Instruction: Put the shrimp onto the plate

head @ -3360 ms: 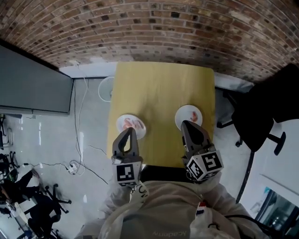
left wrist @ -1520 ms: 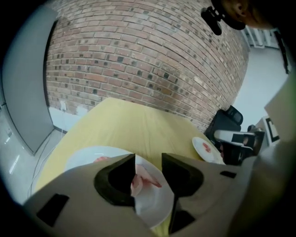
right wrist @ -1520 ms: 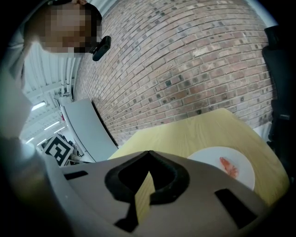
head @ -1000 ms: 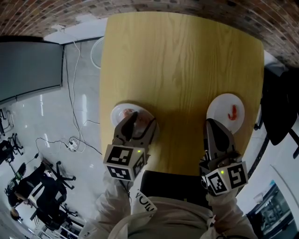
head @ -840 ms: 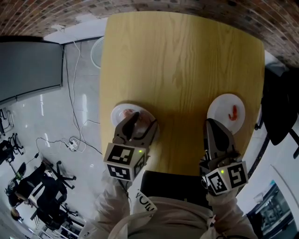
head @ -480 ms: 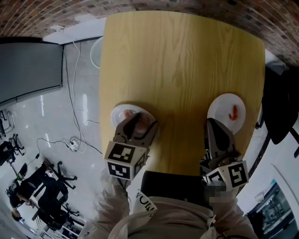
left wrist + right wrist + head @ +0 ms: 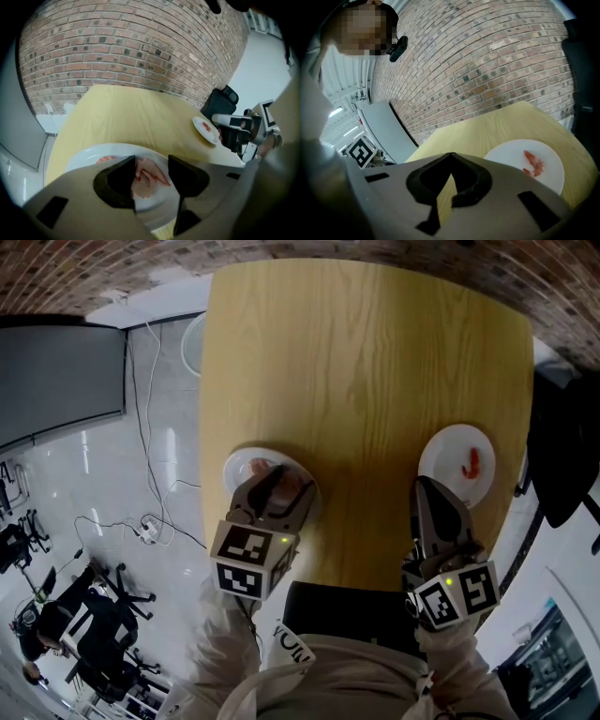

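Observation:
Pale pink shrimp (image 7: 151,172) lie on a white plate (image 7: 79,159) at the table's near left, and one more shrimp (image 7: 106,159) shows beside my left jaw. My left gripper (image 7: 152,161) hangs just over that plate (image 7: 238,465). Its jaws are closing with the shrimp between them, and a gap remains on each side. A second white plate (image 7: 448,448) at the near right holds a single red shrimp (image 7: 472,462). My right gripper (image 7: 424,484) is shut and empty, its tips just short of that plate (image 7: 506,154) and shrimp (image 7: 533,164).
Both plates sit near the front edge of a yellow wooden table (image 7: 356,362), with a brick wall (image 7: 131,42) behind it. A black chair (image 7: 562,456) stands at the right. Cables (image 7: 155,521) run over the grey floor at the left.
Since the earliest frame both grippers have come forward to their plates. Over the last second the left gripper has settled slightly over the left plate's shrimp. The right gripper has barely moved.

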